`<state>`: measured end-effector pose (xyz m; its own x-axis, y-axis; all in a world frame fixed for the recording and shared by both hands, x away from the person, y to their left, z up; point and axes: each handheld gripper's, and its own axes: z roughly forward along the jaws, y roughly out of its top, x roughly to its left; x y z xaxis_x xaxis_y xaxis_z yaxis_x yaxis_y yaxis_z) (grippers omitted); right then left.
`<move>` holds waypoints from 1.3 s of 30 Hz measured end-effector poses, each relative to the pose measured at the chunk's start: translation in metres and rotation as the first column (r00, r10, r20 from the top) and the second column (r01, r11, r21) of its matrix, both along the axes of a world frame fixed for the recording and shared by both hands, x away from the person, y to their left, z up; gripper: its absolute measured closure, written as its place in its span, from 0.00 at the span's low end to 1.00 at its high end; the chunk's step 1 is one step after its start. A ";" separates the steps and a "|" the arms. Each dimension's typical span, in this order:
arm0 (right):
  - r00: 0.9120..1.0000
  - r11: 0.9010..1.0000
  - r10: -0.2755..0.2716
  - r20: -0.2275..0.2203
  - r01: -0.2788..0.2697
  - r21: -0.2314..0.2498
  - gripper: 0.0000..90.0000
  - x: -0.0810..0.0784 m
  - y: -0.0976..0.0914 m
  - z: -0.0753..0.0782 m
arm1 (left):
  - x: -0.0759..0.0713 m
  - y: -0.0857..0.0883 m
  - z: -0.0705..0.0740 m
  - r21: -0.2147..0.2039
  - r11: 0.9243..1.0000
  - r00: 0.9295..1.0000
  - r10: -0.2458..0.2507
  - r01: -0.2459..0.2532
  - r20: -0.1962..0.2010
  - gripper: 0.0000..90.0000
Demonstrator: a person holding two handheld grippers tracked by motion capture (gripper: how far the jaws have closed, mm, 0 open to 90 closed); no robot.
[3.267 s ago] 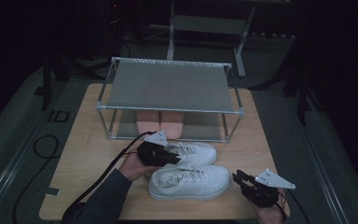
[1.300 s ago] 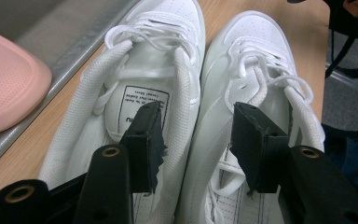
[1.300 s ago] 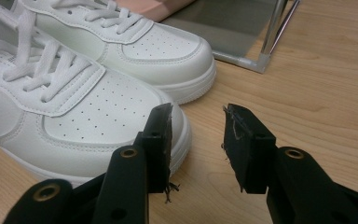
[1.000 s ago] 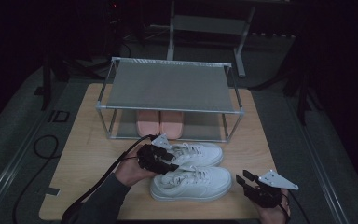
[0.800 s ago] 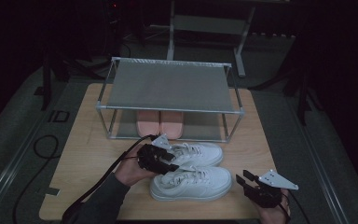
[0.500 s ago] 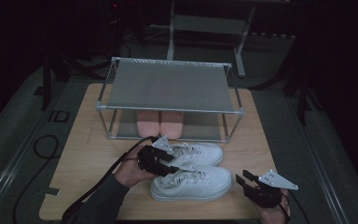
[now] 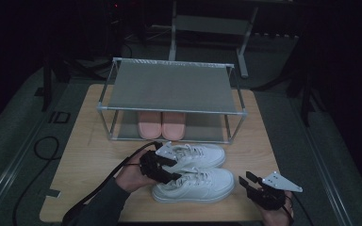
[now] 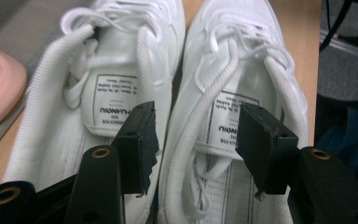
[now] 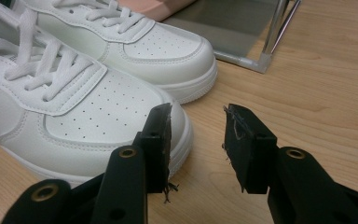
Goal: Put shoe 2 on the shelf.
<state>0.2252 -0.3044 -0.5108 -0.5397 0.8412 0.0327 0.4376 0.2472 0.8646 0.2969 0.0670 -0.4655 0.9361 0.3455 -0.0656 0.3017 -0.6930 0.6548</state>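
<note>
Left tool (image 7: 162, 168) just let go, jaws spread wide over near shoe's (image 8: 233, 112) collar, w/ far shoe (image 8: 107, 93) beside. Right tool (image 9: 196, 140) open, empty. Pair placed, prob.

The wooden table (image 7: 85, 155) carries a metal shoe rack (image 7: 169, 87) with a grey mesh top shelf, standing at the far side. On the rack's lower shelf (image 7: 202, 129) a pair of pink slippers (image 7: 162, 125) lies side by side. In front of the rack two white sneakers (image 7: 195, 172) lie directly on the table, close together, toes pointing right.
</note>
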 end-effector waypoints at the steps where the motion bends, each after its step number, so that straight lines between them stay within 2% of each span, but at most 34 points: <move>1: 1.000 1.000 -0.001 0.001 0.001 0.000 0.67 0.000 0.000 0.000 | 0.000 0.000 0.000 0.001 1.000 1.000 -0.003 0.003 0.000 0.52; 11: 1.000 1.000 0.002 0.002 -0.002 0.003 0.67 0.000 0.000 0.000 | 0.002 0.000 -0.001 -0.003 1.000 1.000 -0.006 0.006 -0.003 0.52; 18: 1.000 1.000 0.005 0.002 -0.005 0.001 0.67 0.000 0.001 -0.001 | 0.004 0.000 -0.001 -0.031 1.000 1.000 -0.003 0.003 -0.012 0.53; 21: 1.000 1.000 0.005 0.001 -0.005 0.001 0.67 0.000 0.001 -0.001 | 0.005 0.001 0.001 -0.051 0.998 1.000 0.028 -0.028 0.002 0.51; 23: 1.000 1.000 0.005 0.001 -0.005 0.002 0.67 0.000 0.001 -0.001 | 0.007 0.001 0.001 -0.043 0.998 0.999 0.048 -0.048 0.011 0.48; 27: 1.000 1.000 0.005 0.002 -0.005 0.002 0.67 0.000 0.001 -0.001 | 0.011 -0.001 -0.005 -0.025 0.999 1.000 0.029 -0.029 -0.012 0.47; 39: 1.000 1.000 0.006 -0.001 -0.006 0.003 0.67 0.001 0.001 -0.002 | 0.020 -0.012 -0.011 -0.040 0.999 0.999 0.027 -0.029 -0.042 0.50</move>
